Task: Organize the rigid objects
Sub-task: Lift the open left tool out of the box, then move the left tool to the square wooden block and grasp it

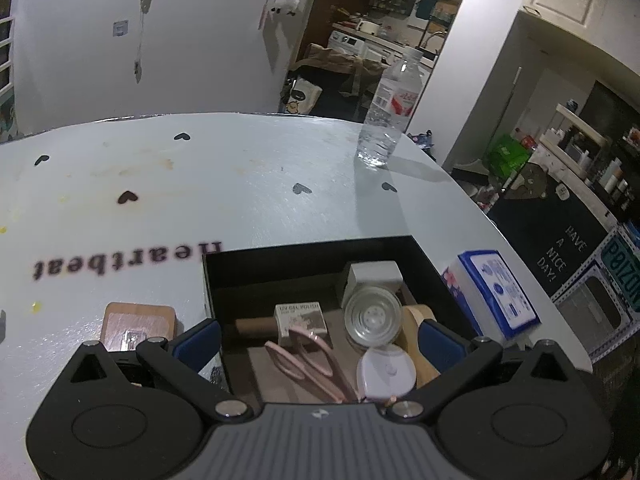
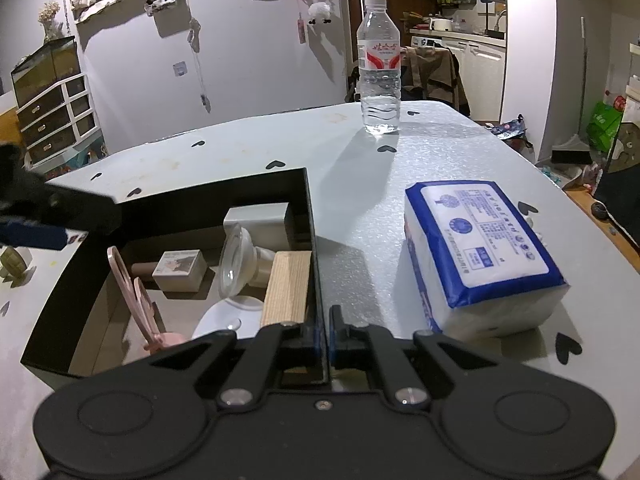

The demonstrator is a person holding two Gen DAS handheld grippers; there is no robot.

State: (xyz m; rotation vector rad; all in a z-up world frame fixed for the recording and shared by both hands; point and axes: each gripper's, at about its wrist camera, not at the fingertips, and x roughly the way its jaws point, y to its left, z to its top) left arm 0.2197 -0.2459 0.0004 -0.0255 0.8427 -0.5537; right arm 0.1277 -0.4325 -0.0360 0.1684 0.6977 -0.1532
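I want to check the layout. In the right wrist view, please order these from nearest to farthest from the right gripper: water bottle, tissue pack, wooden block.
1. Wooden block: inside the black box, just left of the right gripper.
2. Tissue pack: on the table, ahead to the right.
3. Water bottle: upright near the far table edge.

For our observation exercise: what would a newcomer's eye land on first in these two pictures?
Probably the black box near the table's front, crowded with small items such as pink scissors and a wooden block, its right wall pinched by the right gripper. Next, the blue-and-white tissue pack right of it and the upright water bottle behind.
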